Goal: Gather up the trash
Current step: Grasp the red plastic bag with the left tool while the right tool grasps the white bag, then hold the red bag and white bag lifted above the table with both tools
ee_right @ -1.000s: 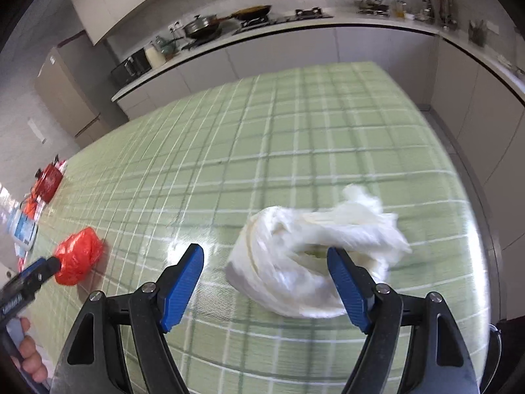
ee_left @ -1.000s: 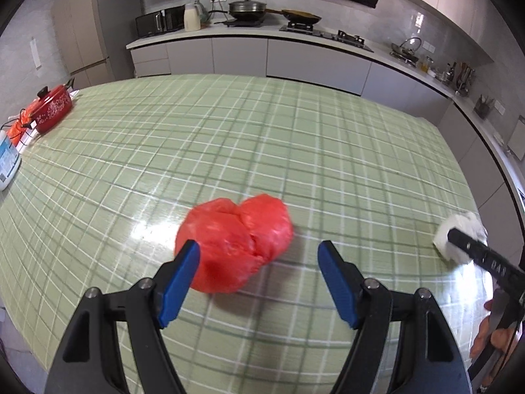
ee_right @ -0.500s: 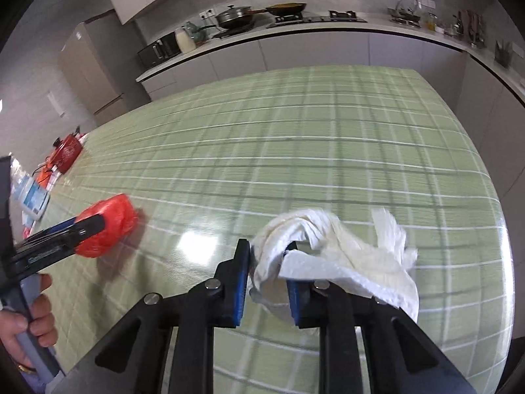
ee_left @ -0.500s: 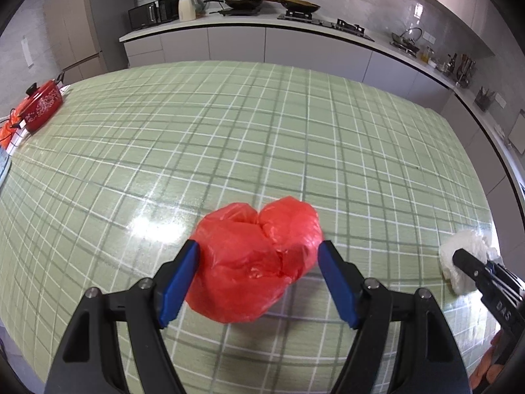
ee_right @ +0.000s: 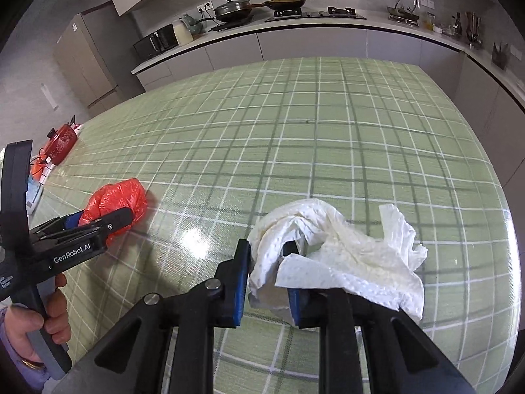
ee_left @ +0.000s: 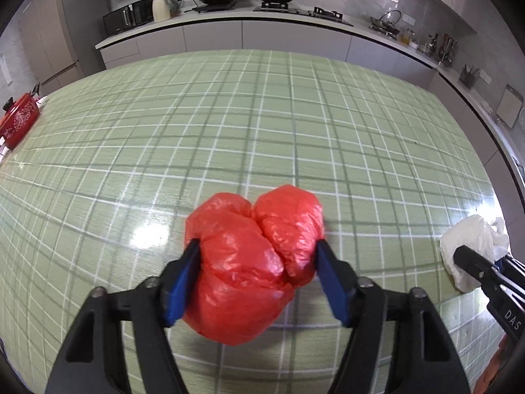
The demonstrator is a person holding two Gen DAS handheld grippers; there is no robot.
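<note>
Two wads of trash gripped on the green checked table.

The left gripper [ee_left: 256, 262], jaws just closing, presses both sides of a crinkled red bag [ee_left: 252, 262]; the right gripper [ee_right: 267, 279] is clamped on a crumpled white paper towel [ee_right: 344, 256] at 3 o'clock. The table [ee_left: 262, 115] runs bare toward 12 o'clock; a red pot [ee_left: 18, 120] sits at 10 o'clock.

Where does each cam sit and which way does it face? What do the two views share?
Left wrist: on the left claw, angled down at the red bag between its pads; right claw at right edge.
Right wrist: on the right claw, angled down at the white paper towel it pinches; left claw and hand at left.
Shared: green checked table, both pieces of trash, kitchen counter.
</note>
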